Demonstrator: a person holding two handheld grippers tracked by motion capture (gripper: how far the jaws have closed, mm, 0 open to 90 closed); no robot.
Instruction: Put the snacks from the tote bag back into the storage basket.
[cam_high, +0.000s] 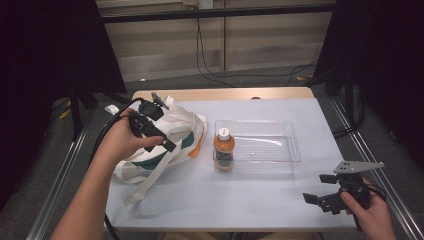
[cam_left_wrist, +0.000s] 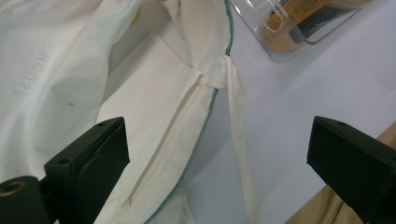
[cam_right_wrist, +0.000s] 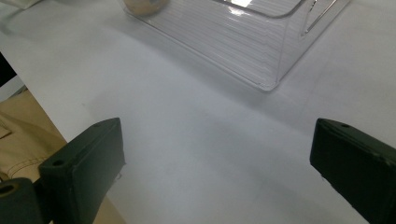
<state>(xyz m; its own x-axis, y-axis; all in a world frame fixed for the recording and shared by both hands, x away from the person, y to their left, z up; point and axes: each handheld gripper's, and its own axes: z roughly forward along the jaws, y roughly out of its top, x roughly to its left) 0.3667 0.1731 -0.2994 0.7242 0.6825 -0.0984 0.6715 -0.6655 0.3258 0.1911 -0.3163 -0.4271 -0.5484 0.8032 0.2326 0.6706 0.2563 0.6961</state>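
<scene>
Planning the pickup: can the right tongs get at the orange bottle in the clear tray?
Probably yes: the right tongs are open, and the orange white-capped bottle stands upright in the clear plastic tray, open from above.

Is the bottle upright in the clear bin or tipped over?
Upright. The bottle stands at the left end of the clear bin, white cap on top.

A pale grey mat covers the desk (cam_high: 260, 200), whose wooden edge (cam_high: 225, 93) shows along its far side. Beyond lies grey carpet floor (cam_high: 240, 80) with black cables (cam_high: 210, 70) trailing toward a light panelled wall (cam_high: 165, 45). Dark shapes, perhaps curtains (cam_high: 45, 60), flank both sides.
</scene>
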